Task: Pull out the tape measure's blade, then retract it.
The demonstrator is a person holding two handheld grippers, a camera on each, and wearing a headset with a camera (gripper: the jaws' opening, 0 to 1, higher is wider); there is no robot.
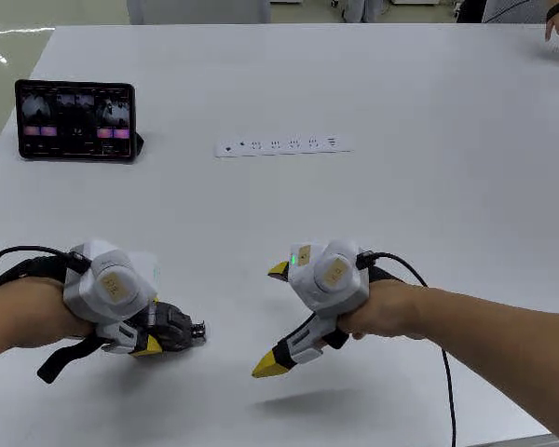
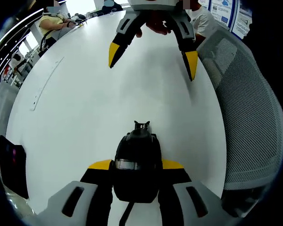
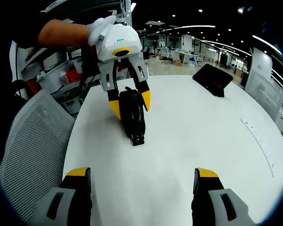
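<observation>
The tape measure (image 1: 174, 328) is lying at the near left of the table (image 1: 401, 140), a black case with its long axis running left to right. Its blade is looking fully wound in, with just the end hook (image 1: 200, 328) poking out of the case's right end. That hook is pointing straight across at the right gripper (image 1: 272, 318), and this is the relation the pull is going to turn on.

The left gripper (image 1: 156, 341) is clamping the case from its left end, one yellow-tipped jaw pressing each side, so the body is being held firm while the hook end is sitting free.

The right gripper is hovering to the right of the hook, apart from it, with a stretch of bare table lying between them. Its jaws are standing wide apart and gripping nothing. In the left gripper view the hook is aiming roughly into the gap between those two tips. I am judging the right gripper to be the one to travel left, close on the hook, then draw away rightward along the case's axis.

Farther off, a power strip (image 1: 281, 145) is lying mid-table and a tablet (image 1: 74, 119) is standing at the far left, both well clear.
</observation>
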